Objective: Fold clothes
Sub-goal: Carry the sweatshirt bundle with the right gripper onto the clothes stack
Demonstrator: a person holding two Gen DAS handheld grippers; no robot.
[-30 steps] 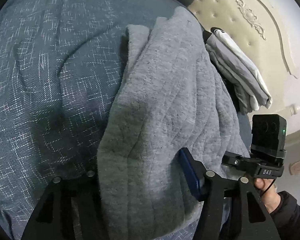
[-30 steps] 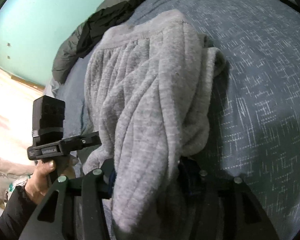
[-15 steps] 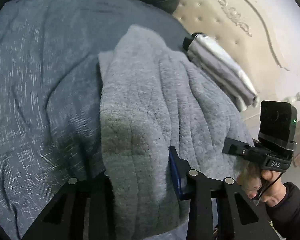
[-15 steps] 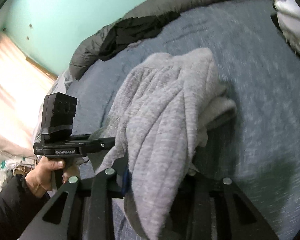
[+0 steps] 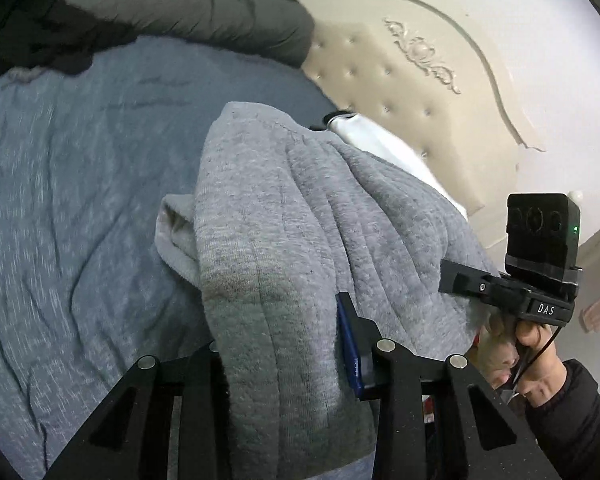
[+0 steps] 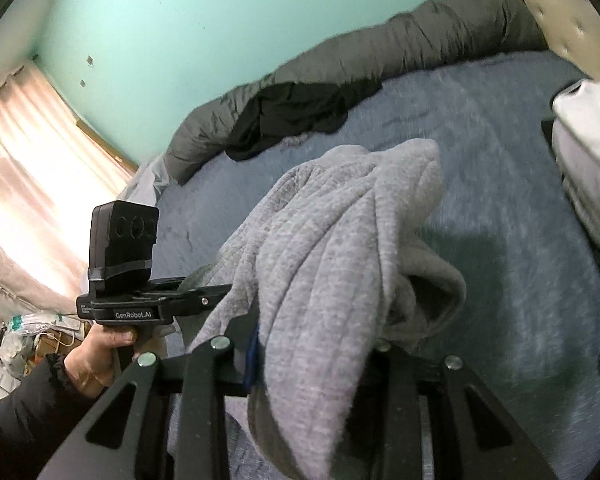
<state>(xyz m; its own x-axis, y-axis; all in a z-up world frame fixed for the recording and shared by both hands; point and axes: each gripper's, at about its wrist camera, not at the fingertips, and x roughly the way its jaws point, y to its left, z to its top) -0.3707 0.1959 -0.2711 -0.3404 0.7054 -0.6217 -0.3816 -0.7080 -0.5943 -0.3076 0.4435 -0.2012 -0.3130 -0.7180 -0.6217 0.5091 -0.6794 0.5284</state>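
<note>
Left wrist view takes in most of the bed (image 5: 72, 208), its blue-grey speckled cover rumpled and spreading across the left half of the picture; behind it a cream tufted headboard (image 5: 412, 92) with carved scrollwork curves along the right, and a dark grey rolled duvet (image 5: 188, 12) lies along the far edge against a teal wall (image 6: 188, 28); in the right wrist view a black garment (image 6: 296, 112) is draped over that duvet, and a lit curtain (image 6: 24, 168) hangs at the left. The grey sweatshirt (image 5: 296, 216) is the next largest thing — it hangs bunched in ridged folds above the bed cover, stretched between the two grippers, one loose end drooping toward the cover below. A folded white and grey pile (image 5: 384, 144) sits on the bed beside the headboard, partly hidden behind the sweatshirt; it also shows at the right edge of the right wrist view. The left gripper (image 5: 284, 344) is clamped on a thick fold of the sweatshirt, the cloth filling the gap between its black fingers and covering the left one, a blue pad pressed to the fabric on the right side; the right gripper (image 6: 316, 344) is likewise closed on the sweatshirt's other bunched end — the cloth spills over its fingers. Each view shows the other gripper held up beside the cloth; the right hand (image 5: 536, 344) and the left hand (image 6: 100, 348) grasp the handles, both in dark sleeves.
</note>
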